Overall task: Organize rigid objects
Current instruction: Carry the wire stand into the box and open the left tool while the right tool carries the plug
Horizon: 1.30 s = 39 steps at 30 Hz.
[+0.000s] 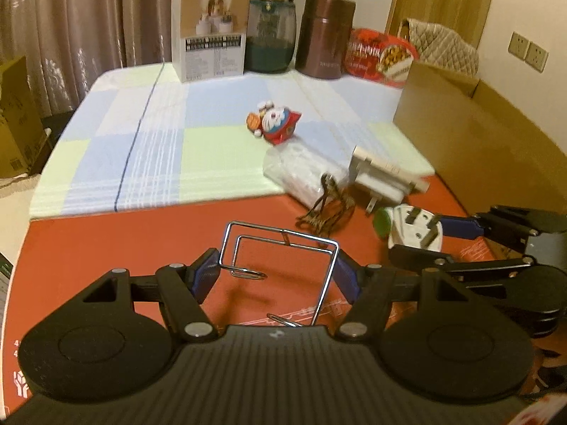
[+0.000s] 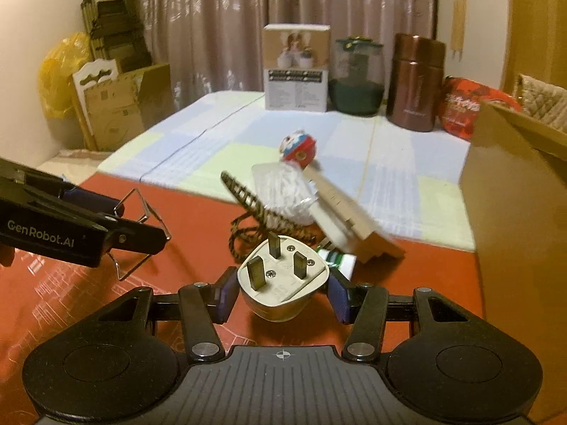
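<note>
Right now the left gripper (image 1: 276, 272) is clamped on a chrome wire frame (image 1: 283, 248), its blue pads pressing the frame's two sides, and the frame hangs above the red tabletop (image 1: 106, 248) with its shadow below. From the right wrist view the same frame (image 2: 141, 226) shows at the left, pinched in the black fingers marked GenRobot.AI.

Meanwhile the right gripper (image 2: 281, 290) is closed on a white three-pin plug (image 2: 281, 283), blue pads against its two sides, the three brass pins pointing up and forward. In the left wrist view this plug (image 1: 414, 228) sits at the right, held just above the red surface.

Just beyond the plug lies a loose pile: a coiled braided cable (image 2: 248, 212), a crinkled clear plastic bag (image 2: 287, 191), a white adapter (image 1: 382, 180) with flat prongs, and a green-and-white tube (image 2: 336, 260) partly hidden behind the plug. A small Doraemon figurine (image 1: 274, 124) rests farther back on the pastel checked cloth (image 1: 141, 134). An open cardboard box (image 1: 471, 134) stands at the right edge. Along the back stand a white product box (image 1: 209, 32), a green jar (image 1: 271, 35) and a brown canister (image 1: 326, 35).
</note>
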Motion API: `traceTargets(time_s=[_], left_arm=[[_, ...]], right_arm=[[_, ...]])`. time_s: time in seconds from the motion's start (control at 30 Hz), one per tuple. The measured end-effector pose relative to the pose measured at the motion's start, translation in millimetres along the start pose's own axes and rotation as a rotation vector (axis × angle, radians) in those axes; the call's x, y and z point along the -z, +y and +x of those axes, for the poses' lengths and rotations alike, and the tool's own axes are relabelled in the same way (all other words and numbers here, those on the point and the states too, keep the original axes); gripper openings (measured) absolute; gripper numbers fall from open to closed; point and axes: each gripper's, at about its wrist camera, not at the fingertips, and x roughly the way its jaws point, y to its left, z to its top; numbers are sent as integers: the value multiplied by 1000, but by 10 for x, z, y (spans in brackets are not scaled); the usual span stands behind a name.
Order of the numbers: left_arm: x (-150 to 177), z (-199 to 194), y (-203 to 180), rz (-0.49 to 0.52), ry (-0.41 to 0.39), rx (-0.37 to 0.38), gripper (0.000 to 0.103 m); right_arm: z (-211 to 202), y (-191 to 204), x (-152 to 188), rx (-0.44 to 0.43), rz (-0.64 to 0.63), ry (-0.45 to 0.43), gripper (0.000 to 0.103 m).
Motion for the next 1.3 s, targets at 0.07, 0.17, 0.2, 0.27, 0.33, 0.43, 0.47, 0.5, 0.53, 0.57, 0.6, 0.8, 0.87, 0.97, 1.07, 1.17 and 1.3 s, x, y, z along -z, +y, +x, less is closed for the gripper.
traceTargets(time_s=[0.07,0.17,0.2,0.27,0.33,0.43,0.47,0.5,0.53,0.57,0.6,0.8,0.87,0.97,1.07,1.17,1.3], left_arm=[[-10,-100,-42,-9,-19,-9,64],[8,-259,-133,-26,-39,-36,64],[15,-320,-171,-34,-45,-46,64],[35,-452,-260,-37,-67,-71,64],[45,-571,-343,-42,-81,-99,64],[69,-750,-460,-74,-107,-110,64],[80,-810,-506,-89,-114,-109,64],[88,-856,-540,-100,-119,-107,64],[98,-903,-584,-108,-124,-107,64],[108,-948,-635,-114,-129,-108,64],[118,-988,-683,-118,-134,-109,64],[129,-1145,-991,-117,-148,-94,64],[101,-1171,-1088,-103,-153,-84,64],[56,-1195,-1234,-86,-161,-68,64],[4,-1212,-1383,-65,-170,-55,64],[-59,-1206,-1528,-46,-174,-37,64],[-175,-1151,-1724,-23,-178,-14,64]], right_arm=[[-131,-27,-48,7,5,-11,50],[-342,-75,-112,24,8,-34,50],[-425,-100,-128,33,12,-45,50],[-564,-153,-136,42,34,-60,50],[-729,-190,-127,48,52,-75,50],[-962,-230,-108,50,68,-99,50],[-1032,-238,-103,50,71,-107,50],[-1110,-244,-96,52,72,-116,50],[-1179,-255,-87,56,71,-124,50],[-1236,-265,-78,60,68,-131,50],[-1294,-275,-69,66,67,-138,50],[-1627,-387,-6,114,74,-179,50],[-1689,-480,17,121,94,-186,50],[-1779,-594,55,146,114,-196,50],[-1873,-703,61,173,130,-216,50],[-1965,-828,50,202,146,-241,50],[-2075,-1098,0,241,209,-256,50]])
